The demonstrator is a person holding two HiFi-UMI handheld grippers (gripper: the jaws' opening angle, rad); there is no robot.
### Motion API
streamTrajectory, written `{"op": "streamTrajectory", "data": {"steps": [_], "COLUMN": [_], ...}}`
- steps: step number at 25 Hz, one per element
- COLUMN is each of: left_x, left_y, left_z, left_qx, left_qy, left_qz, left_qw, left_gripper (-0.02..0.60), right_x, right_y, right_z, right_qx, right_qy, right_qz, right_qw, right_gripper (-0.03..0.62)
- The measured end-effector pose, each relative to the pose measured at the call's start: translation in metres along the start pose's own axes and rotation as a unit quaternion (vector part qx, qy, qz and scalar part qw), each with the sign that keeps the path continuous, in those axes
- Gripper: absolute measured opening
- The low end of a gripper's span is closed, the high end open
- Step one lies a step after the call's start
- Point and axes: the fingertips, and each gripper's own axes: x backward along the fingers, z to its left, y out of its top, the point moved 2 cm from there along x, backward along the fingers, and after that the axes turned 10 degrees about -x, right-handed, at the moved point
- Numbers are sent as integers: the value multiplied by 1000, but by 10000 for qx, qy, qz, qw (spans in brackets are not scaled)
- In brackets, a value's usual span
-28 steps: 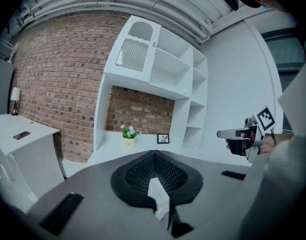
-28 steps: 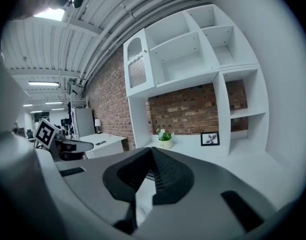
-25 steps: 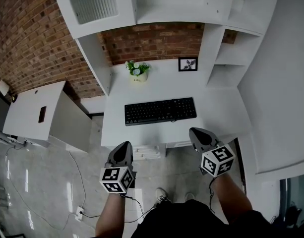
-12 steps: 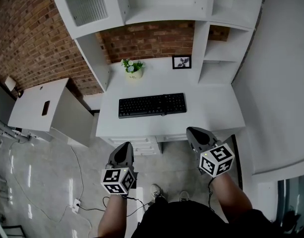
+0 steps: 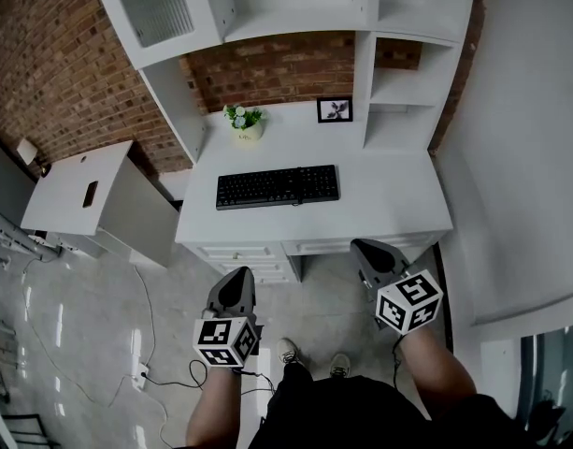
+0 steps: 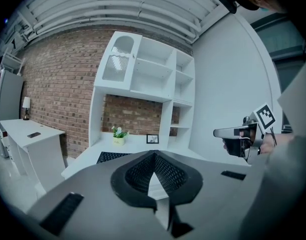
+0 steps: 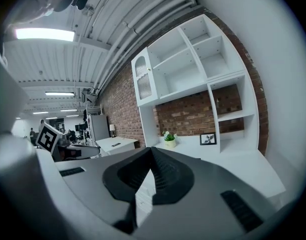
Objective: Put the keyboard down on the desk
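Observation:
A black keyboard (image 5: 278, 186) lies flat on the white desk (image 5: 389, 195), a little left of its middle; its near corner shows in the left gripper view as the keyboard (image 6: 109, 157). My left gripper (image 5: 236, 287) hangs shut and empty over the floor, well short of the desk's front edge. My right gripper (image 5: 375, 258) is also shut and empty, just in front of the desk's right part. In their own views the left gripper (image 6: 153, 156) and the right gripper (image 7: 151, 152) have their jaws closed together, with nothing between them.
A small potted plant (image 5: 243, 121) and a framed picture (image 5: 336, 110) stand at the back of the desk under white shelves (image 5: 398, 73). A lower white side table (image 5: 71, 195) with a dark phone (image 5: 90, 194) is at the left. Cables (image 5: 146, 368) trail on the floor.
The view has drawn back from the desk: the desk and keyboard now sit farther from both grippers. Both grippers stay shut and empty.

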Motion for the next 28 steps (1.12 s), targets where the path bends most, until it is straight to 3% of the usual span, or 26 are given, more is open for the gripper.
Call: {"op": "streamTrajectory", "data": {"steps": [13,19,28], "left_x": [31,35,37], "left_y": [-3,1,9], "left_z": [-38,-54,-65], "left_qx": [-1,148,56], "left_qy": [165,138,90], "left_qz": [8,-17,-67], "left_qw": [9999,9998,9999], "left_gripper": [18,18,18], "right_x": [36,46,60], "right_y": [-10,-13,-10], "right_z": [2,-3,-6], "right_qx": [-21,-37,-41], "right_qy": [250,267,239], "right_qz": [47,49,-23], "right_qw": [9997,9996,9997], "right_gripper": [18,18,17]}}
